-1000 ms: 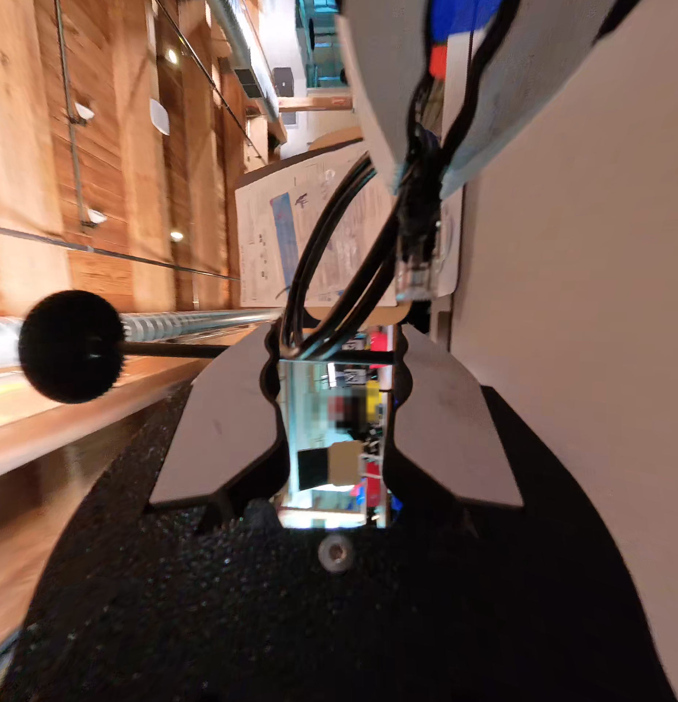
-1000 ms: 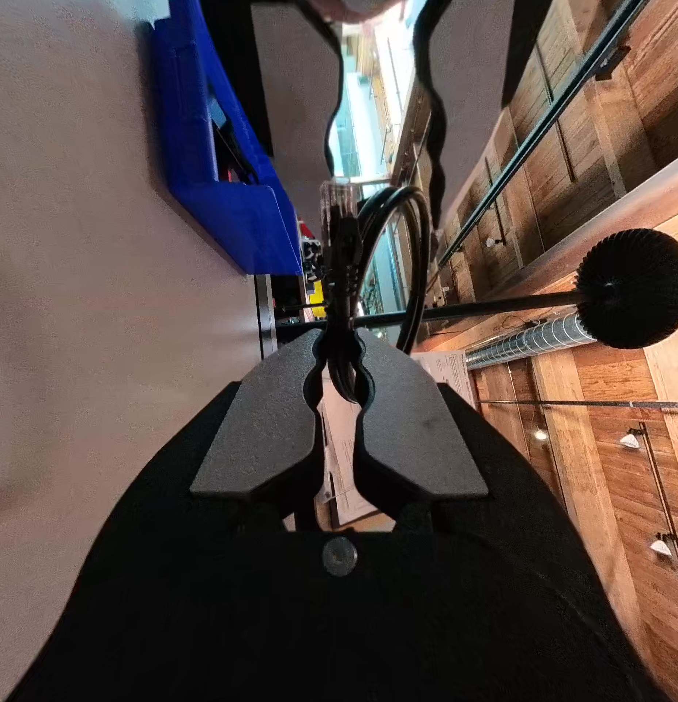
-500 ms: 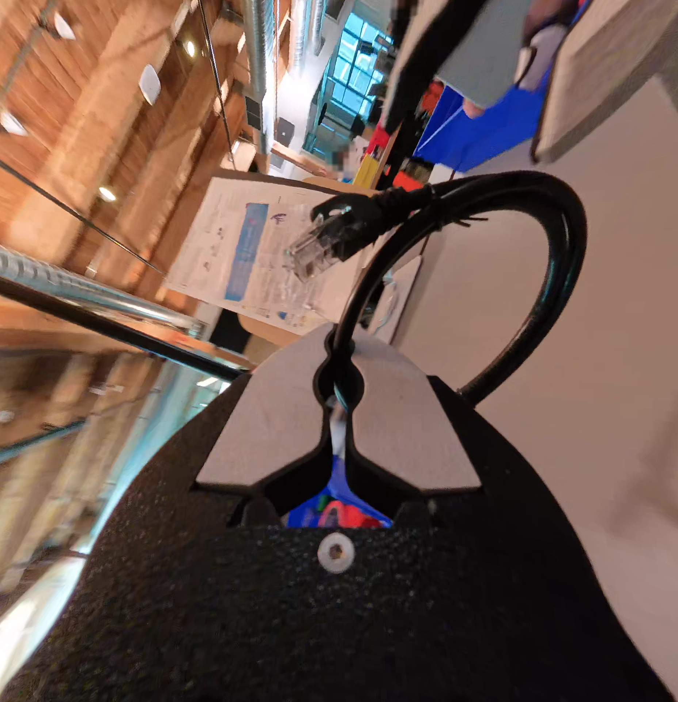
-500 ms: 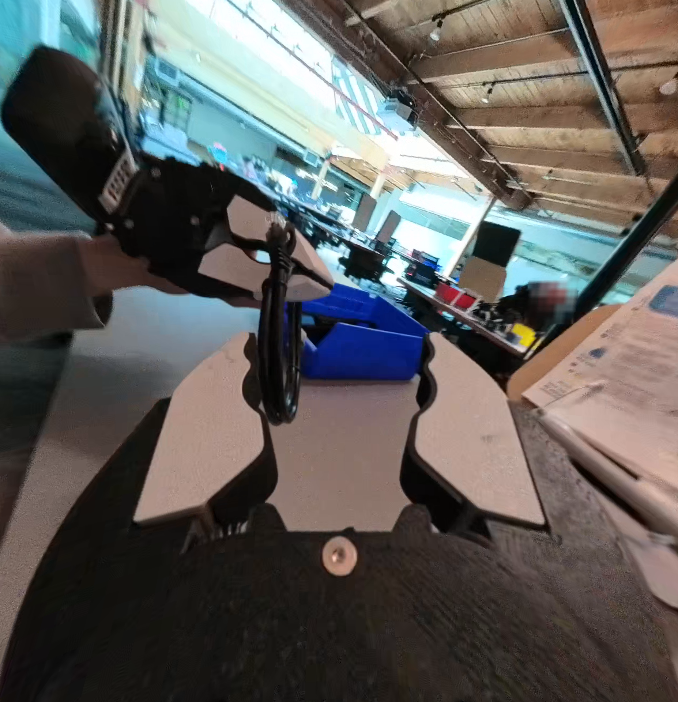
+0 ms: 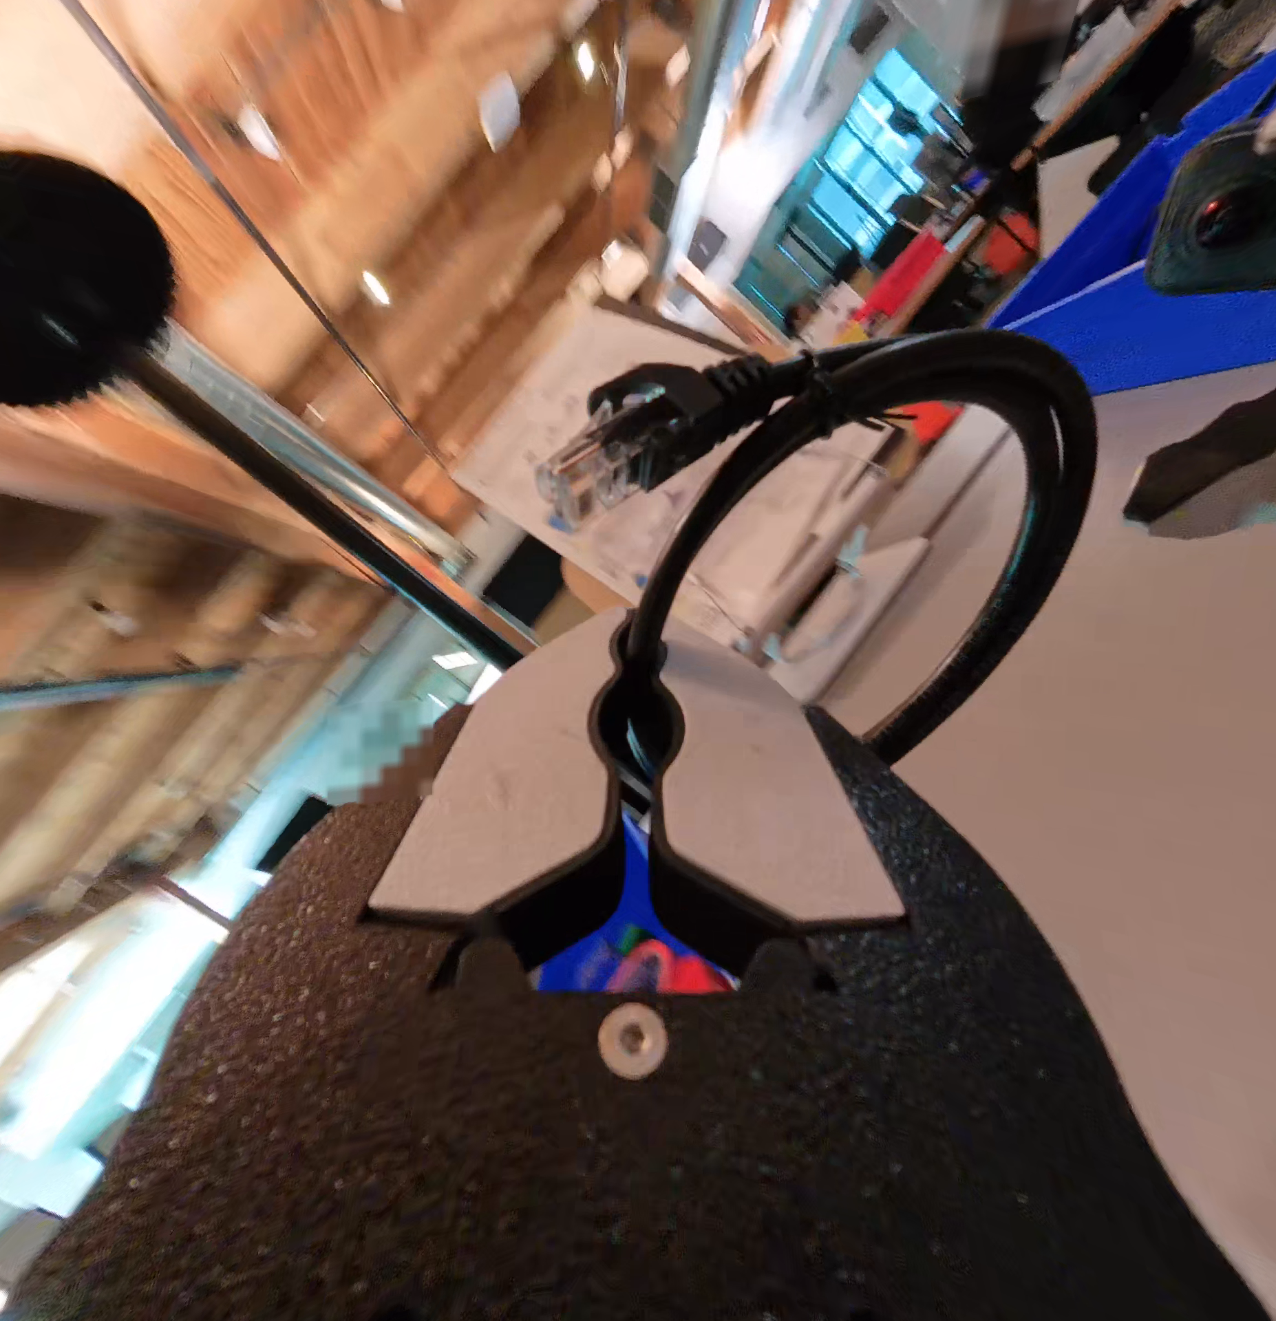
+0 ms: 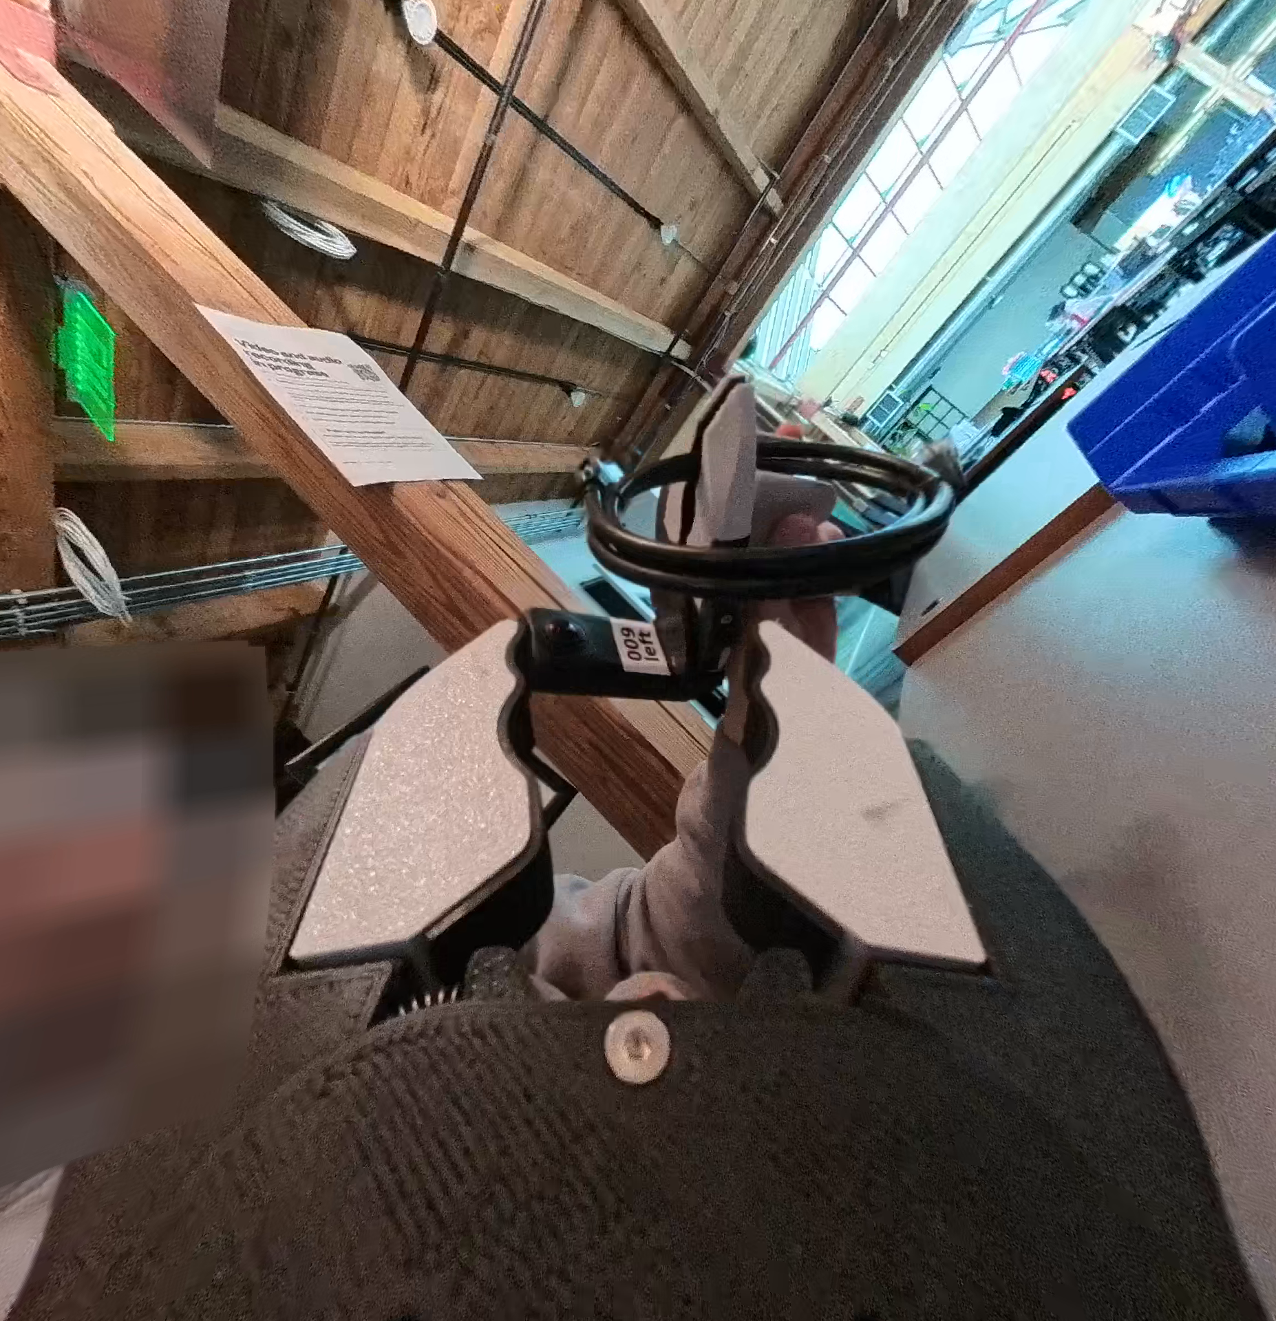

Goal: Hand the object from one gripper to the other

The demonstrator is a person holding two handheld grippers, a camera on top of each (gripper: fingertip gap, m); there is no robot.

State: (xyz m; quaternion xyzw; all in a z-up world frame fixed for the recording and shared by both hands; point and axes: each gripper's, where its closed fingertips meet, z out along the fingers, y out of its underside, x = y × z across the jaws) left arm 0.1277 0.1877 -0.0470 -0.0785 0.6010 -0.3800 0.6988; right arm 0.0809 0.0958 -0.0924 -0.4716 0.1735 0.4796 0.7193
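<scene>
The coiled black cable [image 5: 1043,500] was held by the left gripper [image 5: 639,686], whose jaws were nearly closed, with only a narrow slit between them, a strand pinched in their notch. The loop arched toward 1 o'clock, its clear plug [image 5: 592,464] hanging free at 11 o'clock. In the right wrist view the same cable [image 6: 764,550] was seen at 12 o'clock, clamped in the left gripper [image 6: 724,472]. The right gripper [image 6: 639,657] stood wide open with nothing between its jaws, apart from the coil.

Only one thin strand appeared to be caught, so it was judged that the coil could slide or twist out if the left gripper were swung sharply. The stiff loop could also be snagged on the blue bin [image 6: 1207,400] at 2 o'clock.

Compared with a second earlier, the cable had been passed: it had then been pinched in the right gripper while the left was open. Half a second earlier the right jaws were already open, beside the cable; since then the right gripper had been drawn clear.
</scene>
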